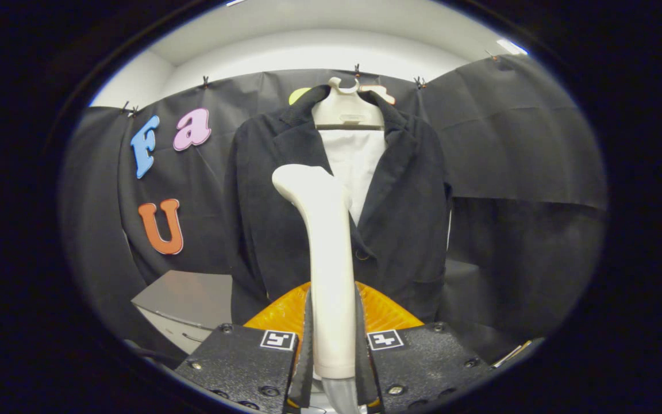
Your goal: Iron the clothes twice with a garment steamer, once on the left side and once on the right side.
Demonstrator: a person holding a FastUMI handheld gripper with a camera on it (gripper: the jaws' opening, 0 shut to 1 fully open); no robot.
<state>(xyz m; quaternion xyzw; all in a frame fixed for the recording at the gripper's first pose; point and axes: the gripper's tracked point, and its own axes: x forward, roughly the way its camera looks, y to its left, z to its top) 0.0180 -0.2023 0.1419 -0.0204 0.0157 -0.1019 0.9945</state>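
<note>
Steamer (325, 253) pinched by its handle between the two fingers (308, 339), both pressing on the shaft; head bent over to the left at the top, standing upright just ahead of the gripper (334, 345). Hard smooth plastic shell, stiff; likely slippery, so low on the handle judged the right place to grip. Hose (339, 397) leaving the bottom end, likely to drag a little on the wrist. Probably light to moderate in weight, top-heavy at the head.

Jacket (400, 218) beyond the steamer, hung on a pale hanger (345, 106) against the far wall; soft, dark, limp cloth, open at the front over a white lining (354, 167). Expected to swing and give under contact. Button (361, 253) at the middle.

Grey box (184, 302) lower left, near. No brand or readable label on steamer, hanger or jacket; only square coded markers (278, 340) on the finger mounts.
</note>
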